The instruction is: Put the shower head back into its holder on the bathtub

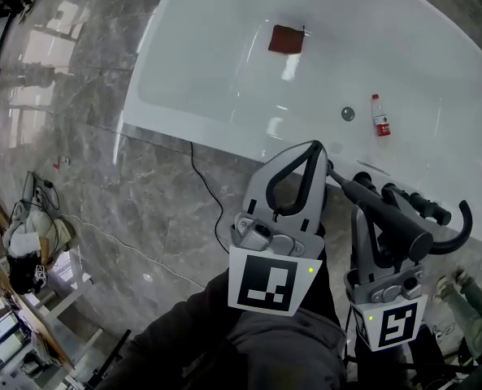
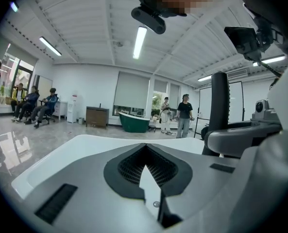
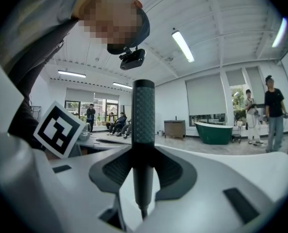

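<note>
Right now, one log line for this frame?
left gripper: shut, empty | right gripper: shut on shower head | location: beside bathtub

Lower centre: grey-and-white left tool (image 2: 145, 152), jaws pressed together at the tips, dark ribbed pads (image 2: 129, 167) meeting in a point, nothing gripped. Right of centre: black cylindrical shower-head handle (image 2: 220, 108), upright, rising out of the grey right tool (image 2: 225, 139). Far back, middle of the frame: dark green freestanding bathtub (image 2: 134, 122), low brown cabinet (image 2: 97, 116) just left of it, two standing people (image 2: 184, 114) to its right. Left edge: seated people on office chairs (image 2: 39, 108). Upper centre: long ceiling strip light (image 2: 139, 41); black head-mounted camera (image 2: 148, 17) at the very top.
</note>
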Available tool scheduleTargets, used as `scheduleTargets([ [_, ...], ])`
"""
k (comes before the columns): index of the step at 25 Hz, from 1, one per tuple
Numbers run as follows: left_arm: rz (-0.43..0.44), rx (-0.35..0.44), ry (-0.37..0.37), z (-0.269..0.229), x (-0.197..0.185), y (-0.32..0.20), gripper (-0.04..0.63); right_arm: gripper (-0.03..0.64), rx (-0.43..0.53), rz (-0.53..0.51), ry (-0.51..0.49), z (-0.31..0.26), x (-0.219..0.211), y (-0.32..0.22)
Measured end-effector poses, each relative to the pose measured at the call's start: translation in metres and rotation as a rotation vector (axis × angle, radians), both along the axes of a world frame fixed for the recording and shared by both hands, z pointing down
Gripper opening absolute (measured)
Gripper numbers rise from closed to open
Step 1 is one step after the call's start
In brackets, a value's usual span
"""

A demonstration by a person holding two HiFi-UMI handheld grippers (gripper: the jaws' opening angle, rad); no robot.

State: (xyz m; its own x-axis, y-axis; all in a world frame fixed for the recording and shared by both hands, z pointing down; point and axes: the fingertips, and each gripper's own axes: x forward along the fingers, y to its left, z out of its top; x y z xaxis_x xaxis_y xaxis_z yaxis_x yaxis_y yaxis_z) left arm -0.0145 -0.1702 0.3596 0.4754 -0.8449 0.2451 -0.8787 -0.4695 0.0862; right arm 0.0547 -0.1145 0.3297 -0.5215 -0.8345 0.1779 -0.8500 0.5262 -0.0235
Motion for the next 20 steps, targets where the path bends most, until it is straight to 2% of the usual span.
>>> scheduleTargets([
  [20,0.014,-0.056,-0.001,0.028,-0.005,0.01,0.003,0.143,-0.056,0.044,0.072,0.094,-0.002,-0.01],
])
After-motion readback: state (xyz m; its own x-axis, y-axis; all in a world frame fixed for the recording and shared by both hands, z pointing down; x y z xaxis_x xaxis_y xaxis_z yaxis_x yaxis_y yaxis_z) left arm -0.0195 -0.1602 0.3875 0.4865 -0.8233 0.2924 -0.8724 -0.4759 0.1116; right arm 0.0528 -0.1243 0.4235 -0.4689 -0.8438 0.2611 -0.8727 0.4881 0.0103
